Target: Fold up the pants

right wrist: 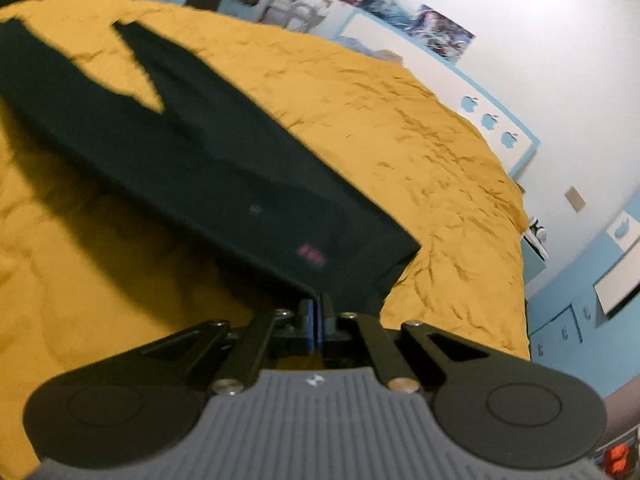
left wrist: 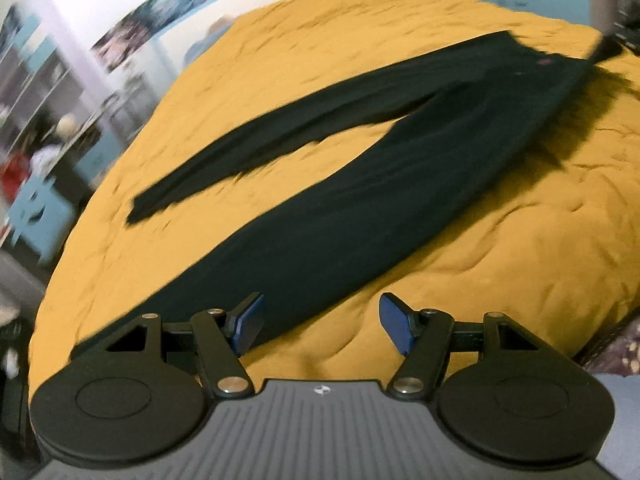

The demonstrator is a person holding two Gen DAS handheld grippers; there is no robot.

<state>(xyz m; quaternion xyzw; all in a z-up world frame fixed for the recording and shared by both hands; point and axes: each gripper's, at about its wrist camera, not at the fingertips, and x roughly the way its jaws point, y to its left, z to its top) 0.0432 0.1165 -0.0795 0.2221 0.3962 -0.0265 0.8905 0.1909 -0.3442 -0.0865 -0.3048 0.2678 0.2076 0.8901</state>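
Note:
Black pants [left wrist: 360,184] lie spread on a yellow bedspread [left wrist: 520,240], legs apart, waist at the far right. My left gripper [left wrist: 322,322] hovers open over the hem end of the near leg, blue pads wide apart with nothing between them. In the right wrist view the same pants [right wrist: 192,140] stretch away to the upper left, a small red logo [right wrist: 310,258] near the waistband. My right gripper [right wrist: 316,320] is shut on the near corner of the waistband, which is lifted off the bedspread [right wrist: 400,120] and casts a shadow.
The bed's edge drops off at the left toward shelves and blue furniture [left wrist: 32,208]. A white wall with posters [right wrist: 400,12] and blue cabinets [right wrist: 568,320] borders the bed's far and right side. Patterned dark cloth [left wrist: 624,348] shows at the lower right.

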